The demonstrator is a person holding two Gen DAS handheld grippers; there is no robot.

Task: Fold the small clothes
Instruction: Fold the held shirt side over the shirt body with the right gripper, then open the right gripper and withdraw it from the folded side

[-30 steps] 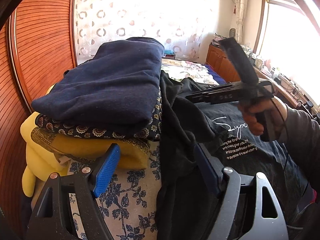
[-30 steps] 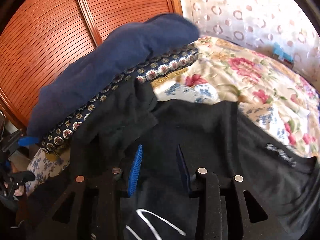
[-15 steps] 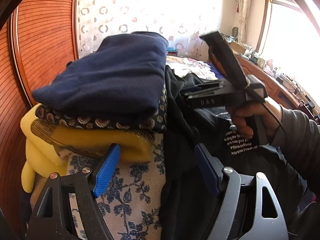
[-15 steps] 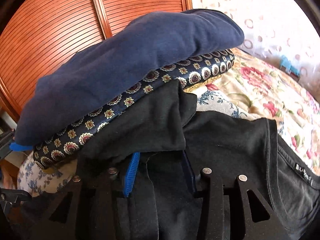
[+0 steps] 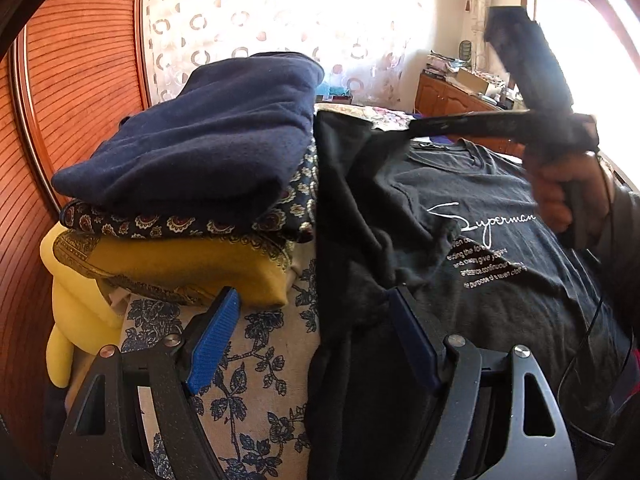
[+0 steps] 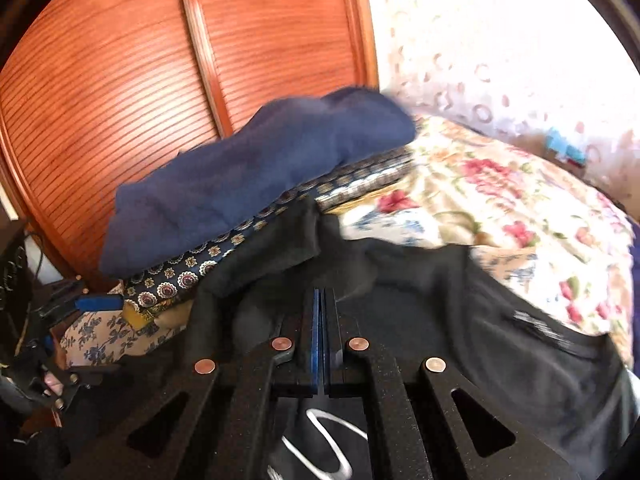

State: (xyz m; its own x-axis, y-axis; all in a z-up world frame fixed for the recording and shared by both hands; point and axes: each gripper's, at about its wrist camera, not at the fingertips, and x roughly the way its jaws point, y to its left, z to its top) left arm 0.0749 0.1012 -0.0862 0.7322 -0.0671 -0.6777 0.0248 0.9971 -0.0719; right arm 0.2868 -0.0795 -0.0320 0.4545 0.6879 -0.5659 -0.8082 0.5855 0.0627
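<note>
From the left wrist, the left gripper [image 5: 316,340] hangs spread wide over the edge of the black T-shirt [image 5: 500,248], which lies on the floral bedspread [image 5: 264,368] beside a stack of folded clothes [image 5: 192,184]. The shirt looks light, limp and easily bunched; the sleeve or hem edge seems the best hold.

From the right wrist, the right gripper [image 6: 320,304] has its jaws pressed together, apparently pinching the shirt's raised sleeve. No containers are in sight.
</note>
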